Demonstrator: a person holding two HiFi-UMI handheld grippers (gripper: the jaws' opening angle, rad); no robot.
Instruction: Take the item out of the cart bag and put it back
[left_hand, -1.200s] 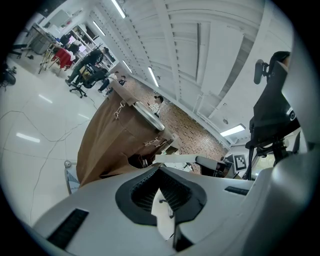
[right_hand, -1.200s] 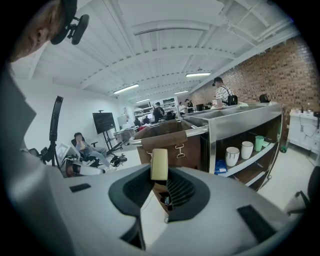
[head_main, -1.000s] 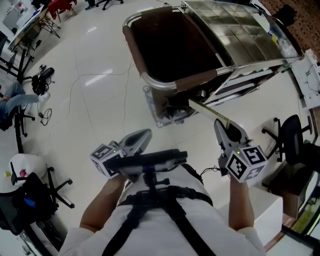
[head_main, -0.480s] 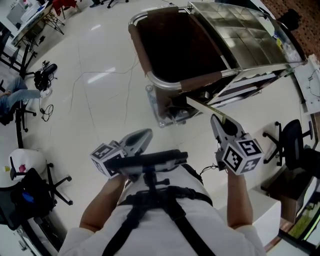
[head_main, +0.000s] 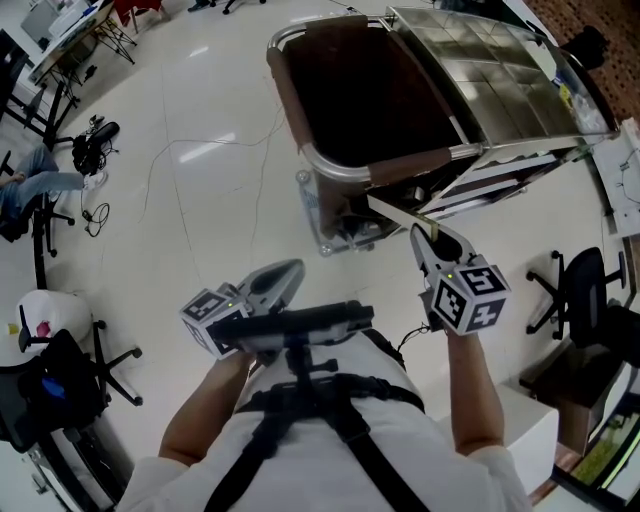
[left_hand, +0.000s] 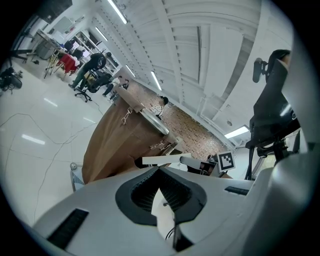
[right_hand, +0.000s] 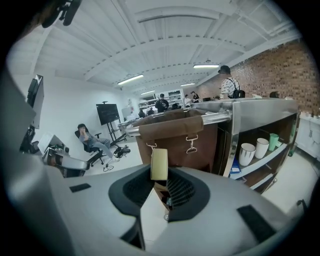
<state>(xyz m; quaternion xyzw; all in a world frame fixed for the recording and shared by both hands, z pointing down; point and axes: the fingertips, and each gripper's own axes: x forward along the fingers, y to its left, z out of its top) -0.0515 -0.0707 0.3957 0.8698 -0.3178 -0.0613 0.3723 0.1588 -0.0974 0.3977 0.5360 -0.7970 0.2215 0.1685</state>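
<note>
Pale-yellow flat item pinched by its lower end between the tips of the right claw; jaws part-closed on it, with nothing else between them. Held in the air outside the cart bag, in front of the bag's near brown side and lower than its top rail. Appears in the head view as a pale strip pointing from the claw toward the cart's base. Left claw closed tip to tip and empty, low beside the person's body, well apart from the bag. Bag of brown fabric, hung open in a rounded metal frame; dark inside, contents not discernible. To its right, a steel shelf unit with cups on a lower shelf. Pale glossy floor all round, with office chairs toward the edges.
</note>
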